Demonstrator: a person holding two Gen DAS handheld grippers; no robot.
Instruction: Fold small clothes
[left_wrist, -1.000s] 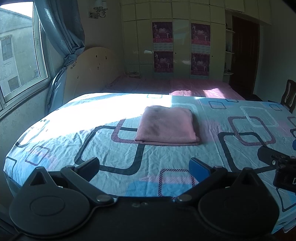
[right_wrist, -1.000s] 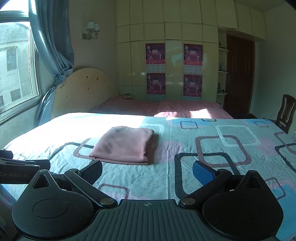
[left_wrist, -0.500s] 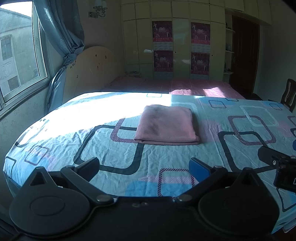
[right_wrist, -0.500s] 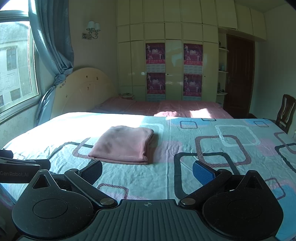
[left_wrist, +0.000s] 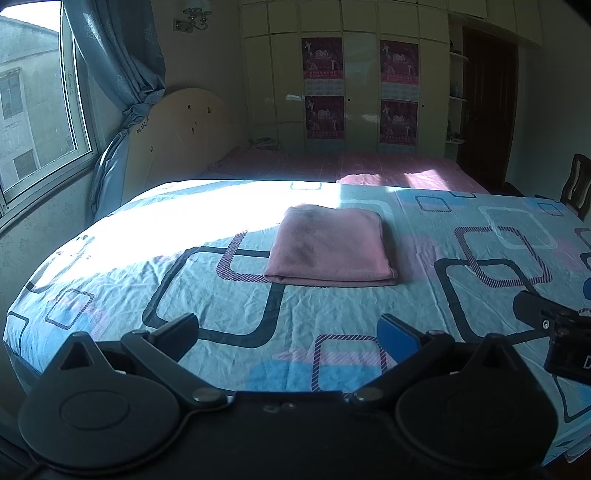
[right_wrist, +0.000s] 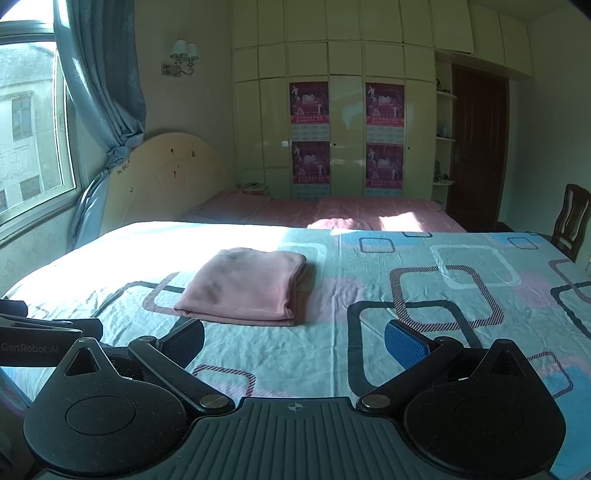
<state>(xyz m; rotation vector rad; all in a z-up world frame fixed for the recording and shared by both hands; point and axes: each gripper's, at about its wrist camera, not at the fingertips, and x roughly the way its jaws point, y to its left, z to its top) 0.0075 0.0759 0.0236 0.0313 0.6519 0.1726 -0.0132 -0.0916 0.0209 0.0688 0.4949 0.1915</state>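
Note:
A pink garment (left_wrist: 330, 246) lies folded into a neat rectangle in the middle of the patterned bed sheet (left_wrist: 221, 302); the right wrist view has the same pink garment (right_wrist: 243, 286) left of centre. My left gripper (left_wrist: 288, 334) hovers open near the bed's front edge, well short of the garment, with nothing between its fingers. My right gripper (right_wrist: 295, 338) is also open and empty, to the right of the left one. The right gripper's body (left_wrist: 554, 332) shows at the right edge of the left wrist view.
A second bed with a pink cover (right_wrist: 332, 212) stands behind, against a cream wardrobe (right_wrist: 347, 136) with posters. A window and blue curtain (left_wrist: 122, 74) are at the left. A wooden chair (right_wrist: 572, 221) stands at the far right beside a dark door (right_wrist: 476, 147).
Both views have shifted very slightly; the garment sits a touch higher in frame. The garment lies as before and both grippers stay open.

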